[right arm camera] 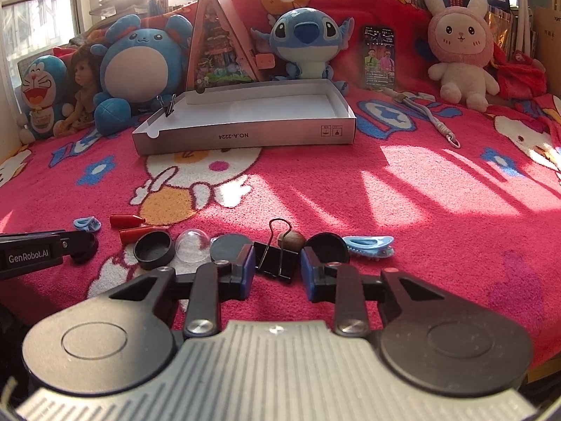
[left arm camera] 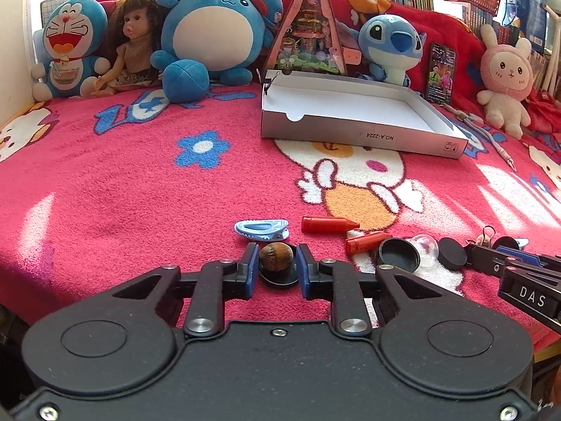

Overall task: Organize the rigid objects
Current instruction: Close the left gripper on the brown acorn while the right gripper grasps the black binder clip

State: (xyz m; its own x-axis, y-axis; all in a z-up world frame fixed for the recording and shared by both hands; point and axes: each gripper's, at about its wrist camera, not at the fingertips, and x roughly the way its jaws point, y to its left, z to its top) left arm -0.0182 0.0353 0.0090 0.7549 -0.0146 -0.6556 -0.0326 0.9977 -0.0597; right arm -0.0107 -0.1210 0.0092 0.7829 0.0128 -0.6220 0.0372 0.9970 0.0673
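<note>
Step in hand: pick-up, judged from both views. The left claw [left arm camera: 277,269] brackets a brown walnut [left arm camera: 276,256] resting on a black disc on the pink blanket [left arm camera: 140,193]; its pads sit just beside the nut, and whether they actually touch is hard to tell from this angle. The right claw [right arm camera: 275,269] stands part-open around a black binder clip [right arm camera: 275,259], not yet closed on it. Remaining items lie in a row on the blanket: two red crayons [left arm camera: 329,225], a blue hair clip [left arm camera: 262,229], a black cap [left arm camera: 399,255], a clear dome [right arm camera: 193,245]. The open cardboard box [right arm camera: 245,137] lies well beyond. Next move calls for a firm squeeze, then carriage to the box.
</note>
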